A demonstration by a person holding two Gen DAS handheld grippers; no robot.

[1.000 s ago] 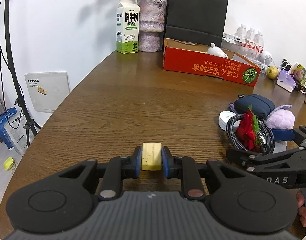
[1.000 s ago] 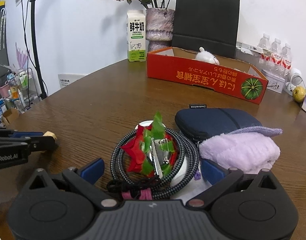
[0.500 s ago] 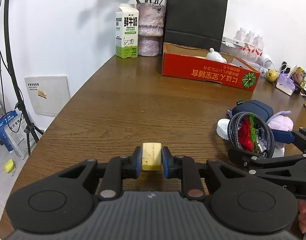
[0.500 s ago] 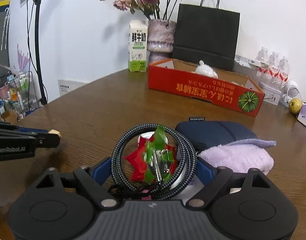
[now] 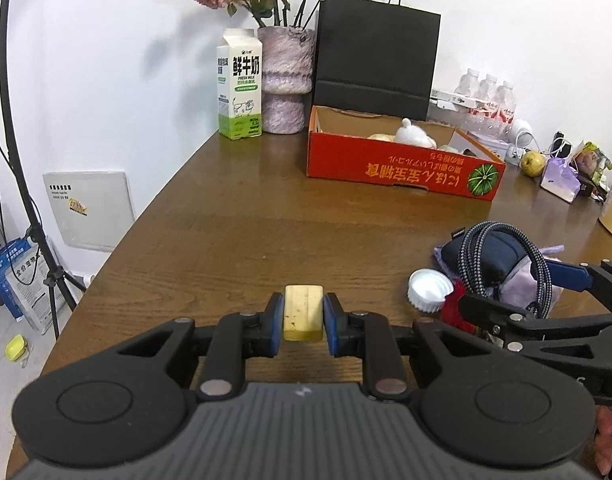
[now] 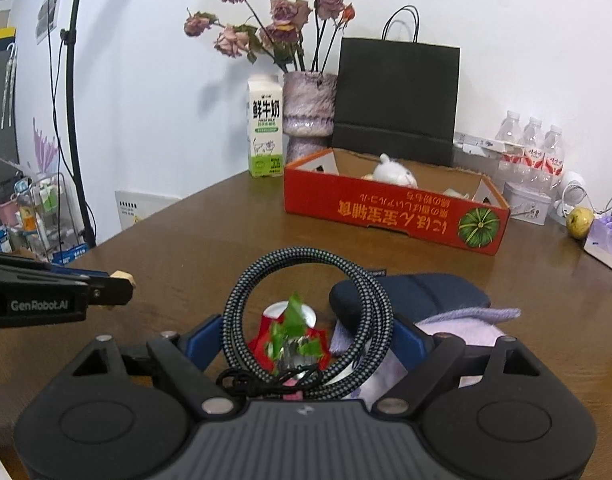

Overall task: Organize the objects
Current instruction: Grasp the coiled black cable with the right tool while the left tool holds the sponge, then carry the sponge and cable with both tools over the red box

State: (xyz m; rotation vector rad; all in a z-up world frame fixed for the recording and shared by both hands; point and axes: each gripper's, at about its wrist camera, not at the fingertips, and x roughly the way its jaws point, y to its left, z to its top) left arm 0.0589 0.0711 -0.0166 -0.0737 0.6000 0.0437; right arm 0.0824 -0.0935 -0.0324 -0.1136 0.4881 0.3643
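Brown wood table (image 5: 233, 240): left gripper (image 5: 303, 322) pinches a yellow block (image 5: 303, 312); right gripper (image 6: 306, 342) clasps the cable coil (image 6: 306, 320). Carry both level toward the red box (image 5: 402, 170) at one o'clock.

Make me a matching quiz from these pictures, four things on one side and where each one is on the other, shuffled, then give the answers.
Things:
1. yellow block
2. coiled cable
3. white plush toy
4. milk carton

Places:
A. inside the red box
B. between the right gripper pads
C. beside the vase
D. clamped in the left gripper

Pairs: 1-D, 2-B, 3-A, 4-C
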